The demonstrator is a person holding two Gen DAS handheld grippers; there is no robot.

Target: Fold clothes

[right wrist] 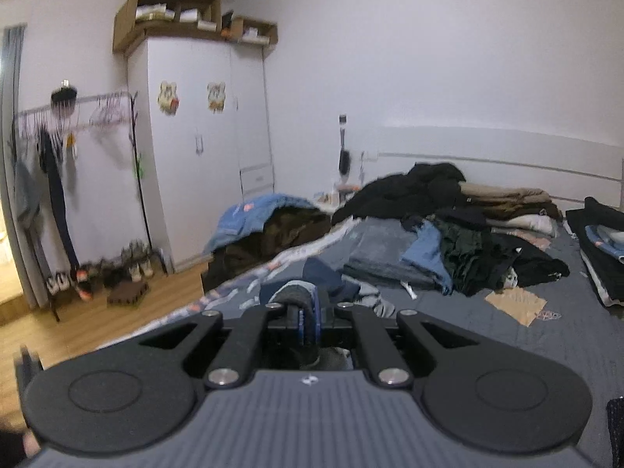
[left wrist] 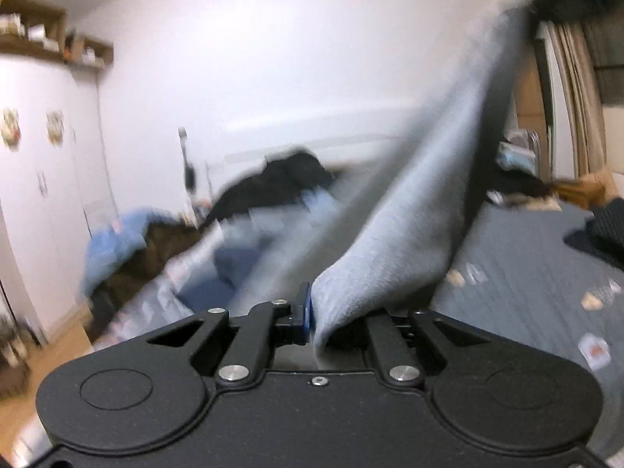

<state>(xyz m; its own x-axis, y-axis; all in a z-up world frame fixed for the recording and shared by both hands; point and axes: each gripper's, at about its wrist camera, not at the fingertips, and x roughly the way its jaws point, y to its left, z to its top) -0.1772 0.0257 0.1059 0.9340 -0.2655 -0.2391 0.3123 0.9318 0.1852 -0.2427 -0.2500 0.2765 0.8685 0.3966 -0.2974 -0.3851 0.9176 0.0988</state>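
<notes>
Left hand-held gripper (left wrist: 312, 312) is clamped on a grey garment (left wrist: 409, 202) that rises taut up and right; the right hand-held gripper (right wrist: 308, 319) pinches a bunched grey edge, likely the same piece. It looks mid-fold or mid-shake-out; which, I cannot tell. Beyond, unsorted clothes (right wrist: 448, 241) heap on the bed (right wrist: 487, 331). Blur smears the left view, and the garment's top is cut off.

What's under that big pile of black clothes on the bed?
The black clothes lie on folded jeans and the grey bedspread. Beige folded clothes sit beside them. Anything deeper inside the pile is covered and cannot be seen.
</notes>
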